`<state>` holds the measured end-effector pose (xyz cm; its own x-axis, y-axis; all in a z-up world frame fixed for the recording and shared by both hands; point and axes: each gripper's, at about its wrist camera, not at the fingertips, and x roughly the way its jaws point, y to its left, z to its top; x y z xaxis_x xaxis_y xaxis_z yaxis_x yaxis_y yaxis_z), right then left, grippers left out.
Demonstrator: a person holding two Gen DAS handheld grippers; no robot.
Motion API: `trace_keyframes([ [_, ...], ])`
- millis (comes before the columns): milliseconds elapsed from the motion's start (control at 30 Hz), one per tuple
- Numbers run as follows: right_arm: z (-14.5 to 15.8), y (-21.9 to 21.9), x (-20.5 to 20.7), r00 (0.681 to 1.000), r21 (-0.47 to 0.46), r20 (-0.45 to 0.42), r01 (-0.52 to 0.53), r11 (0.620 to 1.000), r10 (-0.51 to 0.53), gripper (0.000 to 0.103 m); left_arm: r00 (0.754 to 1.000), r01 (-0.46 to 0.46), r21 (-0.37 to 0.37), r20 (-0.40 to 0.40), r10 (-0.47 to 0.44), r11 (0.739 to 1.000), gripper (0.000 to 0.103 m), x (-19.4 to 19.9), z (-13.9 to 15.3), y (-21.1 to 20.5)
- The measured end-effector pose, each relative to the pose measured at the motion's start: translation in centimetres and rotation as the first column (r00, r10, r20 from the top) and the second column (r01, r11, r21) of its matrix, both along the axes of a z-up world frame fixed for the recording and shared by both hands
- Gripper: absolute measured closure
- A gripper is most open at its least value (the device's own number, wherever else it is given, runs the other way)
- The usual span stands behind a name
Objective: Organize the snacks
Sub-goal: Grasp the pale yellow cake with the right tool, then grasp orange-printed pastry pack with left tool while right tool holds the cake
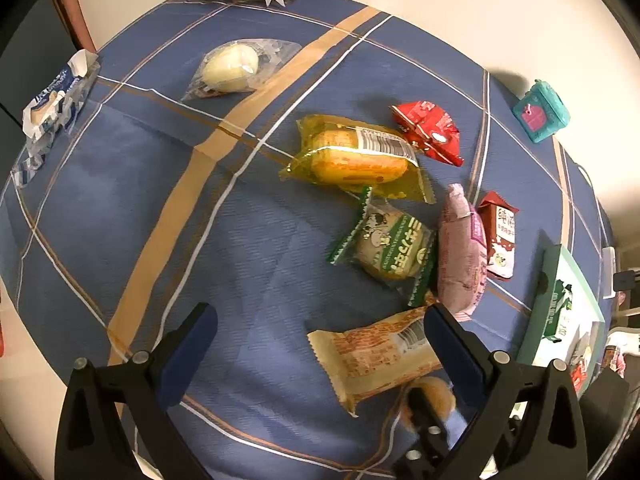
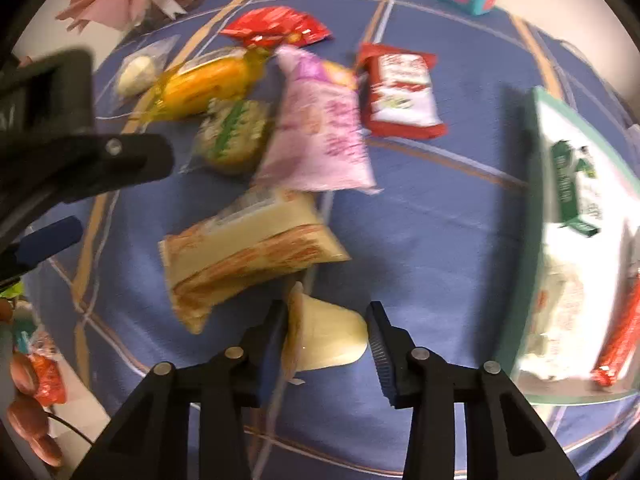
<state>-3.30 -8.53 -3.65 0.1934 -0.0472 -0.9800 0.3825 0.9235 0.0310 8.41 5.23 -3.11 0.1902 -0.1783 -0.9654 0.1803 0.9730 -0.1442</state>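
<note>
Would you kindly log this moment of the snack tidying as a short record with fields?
surface: blue plaid tablecloth
right claw: closed on a small cream jelly cup, which lies sideways between its fingers
left claw: open, empty, above the cloth
nearest loose snack: beige wafer packet
other loose snacks: yellow cake packet, green biscuit packet, pink packet, red packet
container: teal-rimmed box at the right edge, some snacks already inside

Steep close overhead views (shared snacks (image 1: 384,248))
</note>
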Motion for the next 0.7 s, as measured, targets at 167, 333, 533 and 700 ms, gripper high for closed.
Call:
trace_keyframes([
  [167, 0.8, -2.5, -0.8, 0.999, 0.016, 0.007, 0.049, 0.999, -0.049, 0.061, 1.000, 0.008, -0.005, 0.003, -0.008, 1.000, 0.000, 0.1, 0.1, -0.5],
  [333, 1.5, -6.0, -2.1, 0.991, 0.053, 0.006, 0.130, 0.990, -0.130, 0.061, 0.998, 0.065, -0.003, -0.001, -0.065, 0.998, 0.000, -0.1, -0.1, -1.8],
  [533, 1.3, -7.9, -2.5, 0.988, 0.073, -0.009, 0.154, 0.985, -0.154, 0.061, 0.988, 0.150, -0.005, -0.023, -0.150, 0.989, 0.000, -0.7, -0.7, -3.8],
  [700, -0.8, -8.4, -3.2, 0.989, 0.080, -0.023, 0.150, 0.985, -0.148, 0.061, 0.978, 0.204, 0.029, -0.059, -0.202, 0.979, 0.000, -1.2, -2.1, -5.5],
])
